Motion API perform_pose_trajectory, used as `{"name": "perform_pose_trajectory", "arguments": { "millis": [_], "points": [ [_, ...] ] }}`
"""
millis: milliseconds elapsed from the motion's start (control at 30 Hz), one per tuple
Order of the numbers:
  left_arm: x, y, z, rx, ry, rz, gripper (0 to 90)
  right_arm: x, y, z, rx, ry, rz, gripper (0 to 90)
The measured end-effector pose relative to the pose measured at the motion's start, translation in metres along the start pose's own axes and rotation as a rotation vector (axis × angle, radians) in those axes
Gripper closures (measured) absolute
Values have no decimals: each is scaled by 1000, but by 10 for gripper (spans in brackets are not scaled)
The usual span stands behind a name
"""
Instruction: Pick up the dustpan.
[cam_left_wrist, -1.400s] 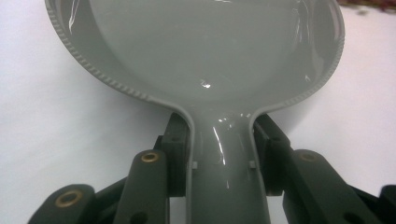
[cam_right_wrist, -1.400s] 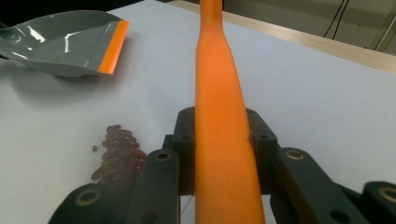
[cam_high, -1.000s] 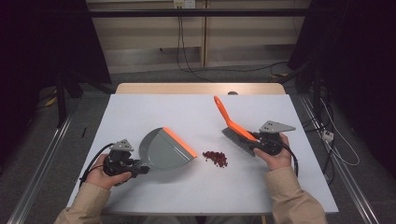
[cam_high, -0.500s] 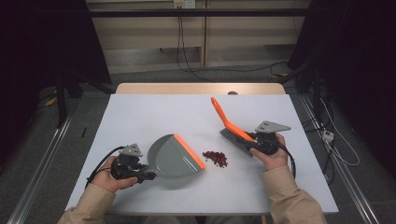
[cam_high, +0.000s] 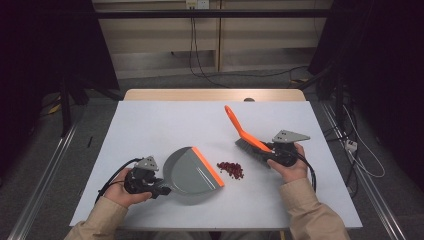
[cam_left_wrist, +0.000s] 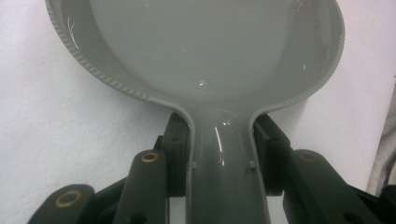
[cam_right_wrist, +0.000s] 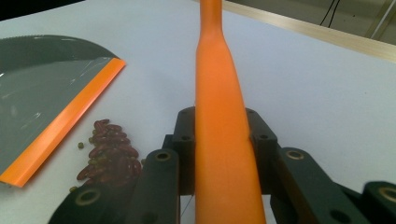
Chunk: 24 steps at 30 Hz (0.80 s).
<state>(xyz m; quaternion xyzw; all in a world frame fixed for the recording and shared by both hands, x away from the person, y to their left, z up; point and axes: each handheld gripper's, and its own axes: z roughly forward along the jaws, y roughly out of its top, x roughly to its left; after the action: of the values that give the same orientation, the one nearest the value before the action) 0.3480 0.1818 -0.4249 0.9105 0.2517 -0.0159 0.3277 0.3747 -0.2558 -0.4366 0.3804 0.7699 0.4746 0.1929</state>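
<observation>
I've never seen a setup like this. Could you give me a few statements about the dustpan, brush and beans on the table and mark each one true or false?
1. The left gripper clamps the grey dustpan by its handle. True.
2. The right gripper holds a blue brush. False: the brush is orange.
3. The red beans lie inside the dustpan. False: they lie on the table, just off its orange lip.
4. The beans sit between dustpan and brush. True.

You have a grey dustpan (cam_high: 189, 170) with an orange lip lying flat on the white table, lip just beside a small pile of dark red beans (cam_high: 230, 169). Your orange-handled brush (cam_high: 248, 140) slants upward just past the beans, bristles down.
</observation>
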Motion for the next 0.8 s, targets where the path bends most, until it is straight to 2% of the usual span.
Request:
{"name": "perform_pose_trajectory", "arguments": {
  "millis": [67,133,200,400,533,600,700,800],
  "points": [
    [-1,0,2,-10,-7,-8,635,0,0,0,2,2,-1,711],
    [-1,1,3,0,-7,8,635,1,-1,1,3,0,-1,711],
    [-3,1,5,-5,-11,2,635,1,-1,2,8,-1,-5,710],
    [-6,3,8,10,-19,29,635,0,-3,4,28,-13,-7,709],
    [-8,4,9,10,-31,32,634,0,-4,5,32,-13,5,705],
    [-8,4,10,11,-35,35,634,0,-4,4,27,-7,24,691],
    [-9,4,10,10,-37,35,634,0,-3,2,22,-17,27,634],
    [-10,4,10,11,-41,38,634,1,0,-2,23,-34,20,626]
  ]
}}
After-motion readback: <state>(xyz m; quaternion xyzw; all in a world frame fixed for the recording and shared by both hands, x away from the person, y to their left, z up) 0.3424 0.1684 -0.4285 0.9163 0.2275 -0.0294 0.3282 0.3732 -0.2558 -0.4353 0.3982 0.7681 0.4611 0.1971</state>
